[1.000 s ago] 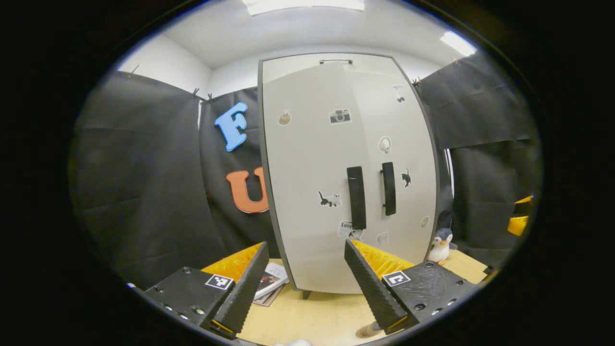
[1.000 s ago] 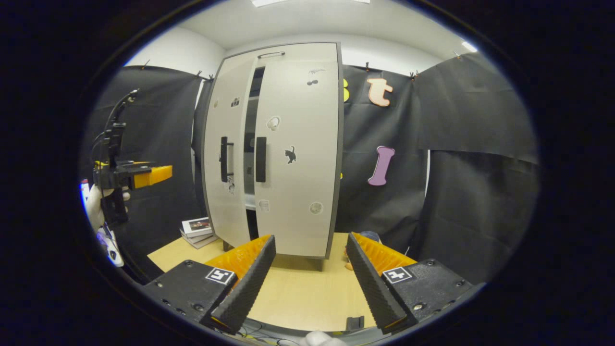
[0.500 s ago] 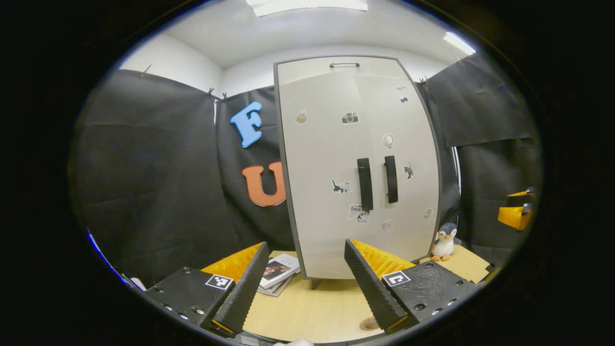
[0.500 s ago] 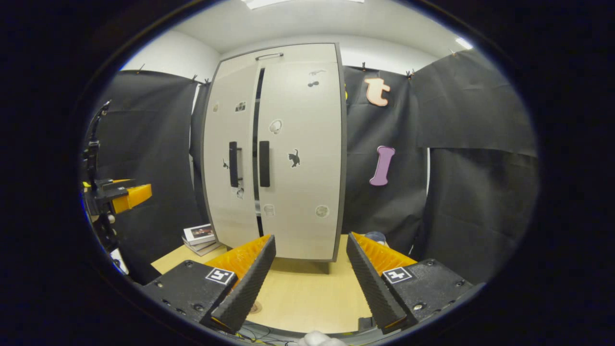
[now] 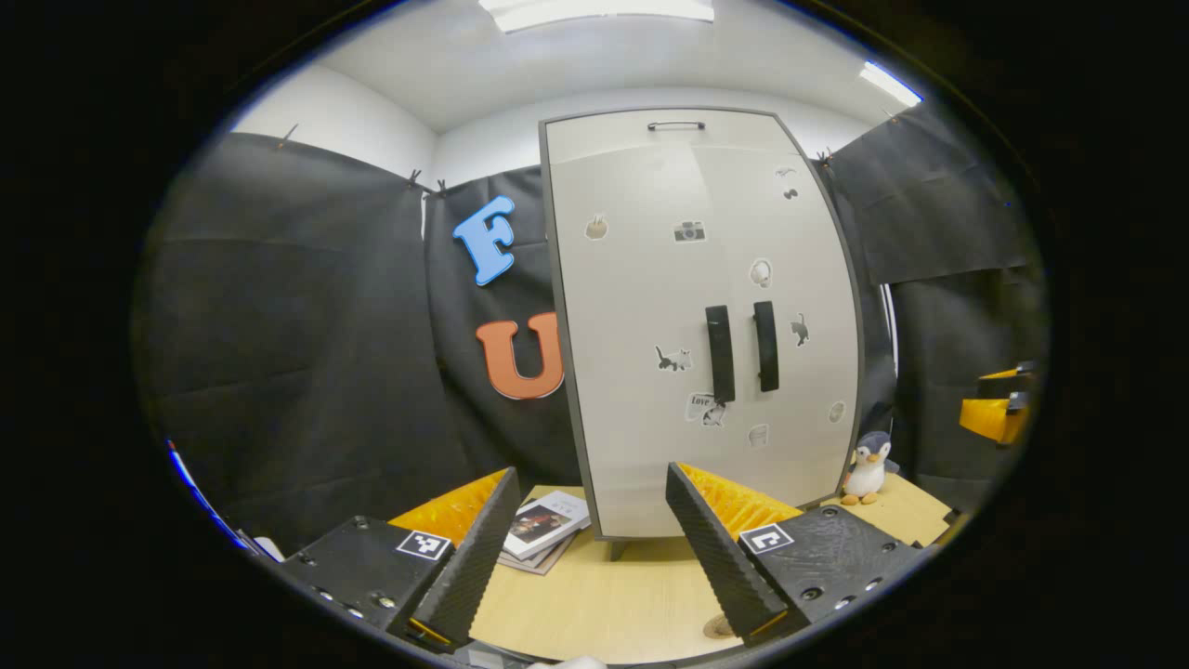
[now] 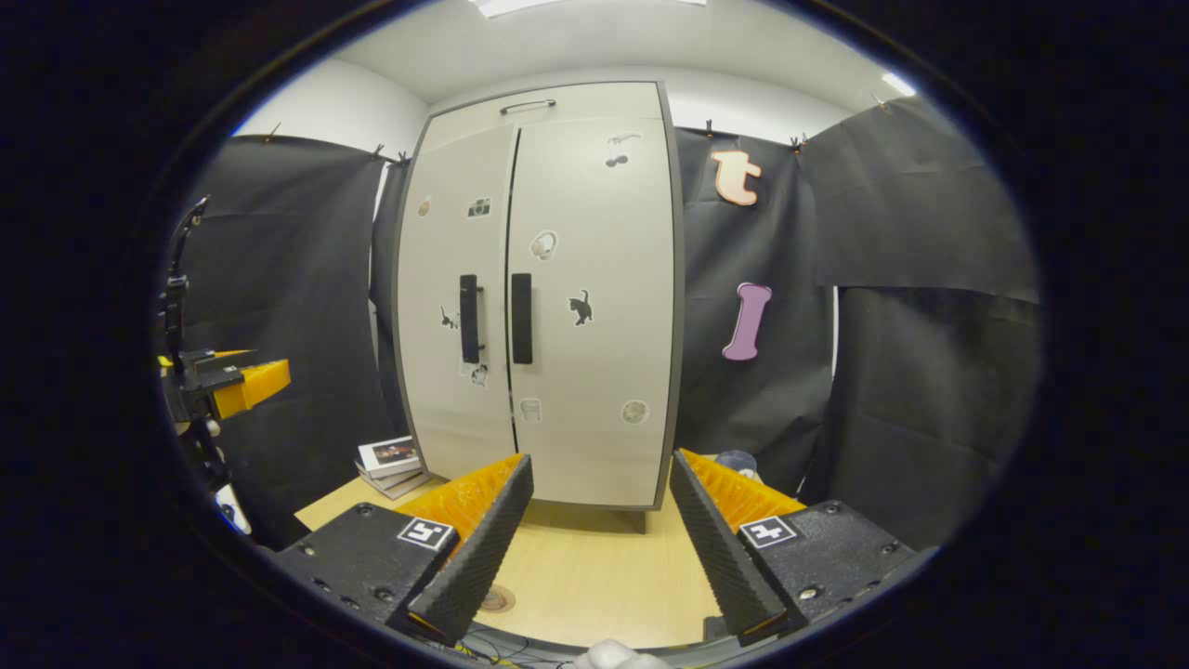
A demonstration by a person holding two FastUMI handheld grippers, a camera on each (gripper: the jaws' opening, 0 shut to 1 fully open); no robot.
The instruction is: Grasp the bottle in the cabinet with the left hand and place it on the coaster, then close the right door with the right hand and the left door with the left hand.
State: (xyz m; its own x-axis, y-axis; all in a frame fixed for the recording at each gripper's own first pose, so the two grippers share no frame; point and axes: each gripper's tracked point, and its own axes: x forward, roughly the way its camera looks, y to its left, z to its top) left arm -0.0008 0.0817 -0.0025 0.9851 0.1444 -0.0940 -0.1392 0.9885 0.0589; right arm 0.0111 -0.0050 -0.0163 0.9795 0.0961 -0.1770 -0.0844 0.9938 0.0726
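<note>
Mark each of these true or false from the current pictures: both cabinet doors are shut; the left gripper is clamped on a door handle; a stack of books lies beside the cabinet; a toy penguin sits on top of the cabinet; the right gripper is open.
1. Both doors of the cabinet are shut. True.
2. The left gripper is clamped on a door handle. False: it is open and holds nothing, back from the handles.
3. A stack of books lies beside the cabinet. True.
4. A toy penguin sits on top of the cabinet. False: it stands on the table by the cabinet's foot.
5. The right gripper is open. True.
</note>
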